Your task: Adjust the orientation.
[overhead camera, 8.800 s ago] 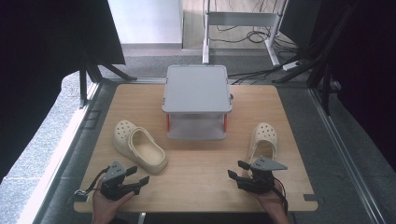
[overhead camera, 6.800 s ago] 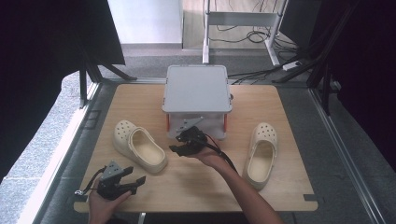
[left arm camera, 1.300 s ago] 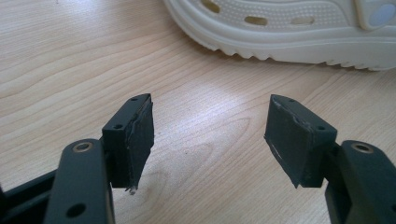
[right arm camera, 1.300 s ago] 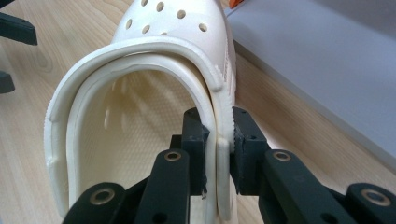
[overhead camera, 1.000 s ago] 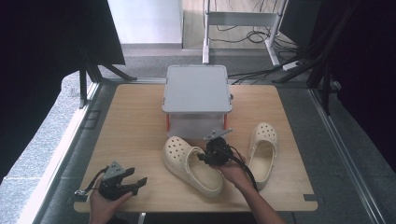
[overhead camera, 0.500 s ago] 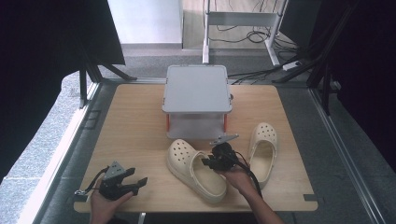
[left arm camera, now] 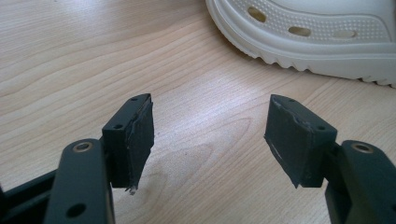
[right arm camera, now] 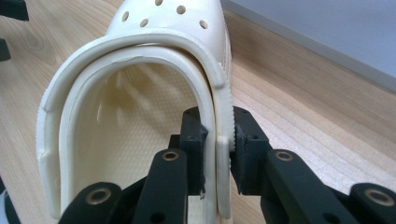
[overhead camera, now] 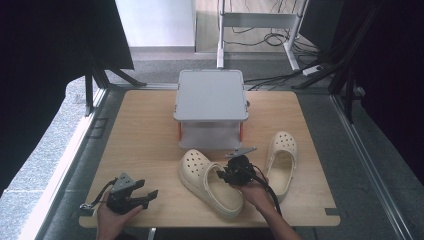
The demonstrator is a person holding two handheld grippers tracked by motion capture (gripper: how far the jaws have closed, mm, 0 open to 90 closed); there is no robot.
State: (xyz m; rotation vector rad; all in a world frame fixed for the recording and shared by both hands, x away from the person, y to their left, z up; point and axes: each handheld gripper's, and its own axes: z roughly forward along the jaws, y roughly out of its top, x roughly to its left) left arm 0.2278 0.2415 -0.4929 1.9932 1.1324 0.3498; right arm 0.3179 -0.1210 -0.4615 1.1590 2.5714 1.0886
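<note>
While both hands rest near the front edge of the wooden table (overhead camera: 145, 125), the parts read as follows.

Right gripper (overhead camera: 235, 172): jaws clenched on the side wall of the nearer clog (overhead camera: 210, 182), one jaw inside the opening, one outside; in the right gripper view the wall sits pinched between the two black pads (right arm camera: 194, 140).

Nearer clog: cream, perforated toe; lies on the table in front of the box, its toe toward the box and angled left, its heel toward the front edge. The sole rim shows in the left gripper view (left arm camera: 322, 44).

Second clog (overhead camera: 281, 162): same cream colour, lies just to the right of the right gripper, toe pointing away from the person, apart from the nearer clog.

Left gripper (overhead camera: 142, 195): held at the front left corner of the table, jaws spread wide with nothing between them; bare wood shows in the gap in the left gripper view (left arm camera: 210, 135). It is well apart from the nearer clog.

Grey box (overhead camera: 211, 95): lidded, with red clips at the sides, set at the table's middle, just behind the toe of the nearer clog.

Floor (overhead camera: 50, 150): grey carpet around the table; cables (overhead camera: 260, 35) lie beyond the far edge.
</note>
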